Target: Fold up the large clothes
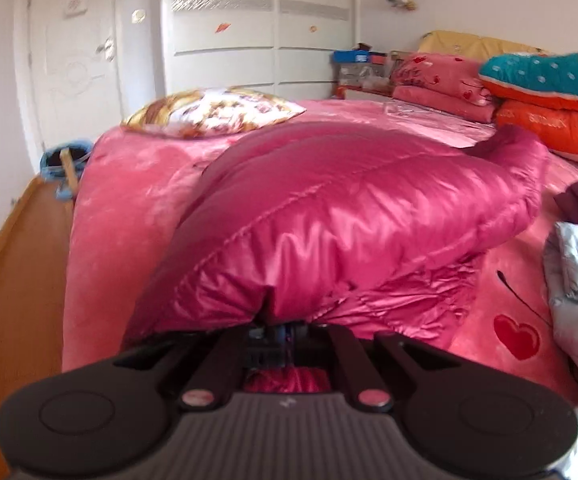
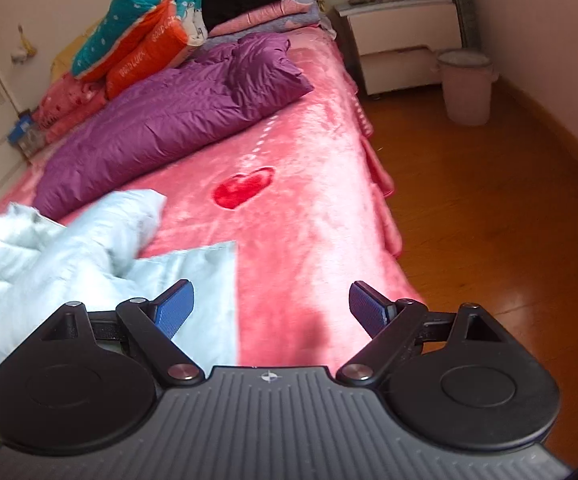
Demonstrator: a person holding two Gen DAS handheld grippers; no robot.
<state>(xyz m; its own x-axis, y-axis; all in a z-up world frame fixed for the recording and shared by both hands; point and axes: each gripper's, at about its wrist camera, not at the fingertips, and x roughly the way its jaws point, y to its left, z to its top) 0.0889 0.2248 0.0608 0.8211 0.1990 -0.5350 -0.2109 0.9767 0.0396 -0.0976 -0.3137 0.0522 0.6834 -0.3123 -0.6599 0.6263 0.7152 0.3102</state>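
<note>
L gripper (image 1: 285, 326) pinches magenta jacket (image 1: 349, 216) hem, bulk running to upper right.
R gripper (image 2: 271, 308) fingers spread, empty; pale blue jacket (image 2: 69, 248) at your lower left.

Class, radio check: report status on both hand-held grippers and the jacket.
Left hand-held gripper shut on magenta puffer jacket. Right hand-held gripper open, empty. Pale blue jacket alongside.

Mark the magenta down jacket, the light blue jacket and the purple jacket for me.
magenta down jacket (image 1: 349, 216): left wrist view, on its shiny quilted top.
light blue jacket (image 2: 89, 236): right wrist view, on the raised sleeve-like fold.
purple jacket (image 2: 177, 108): right wrist view, on the middle of its body.
</note>
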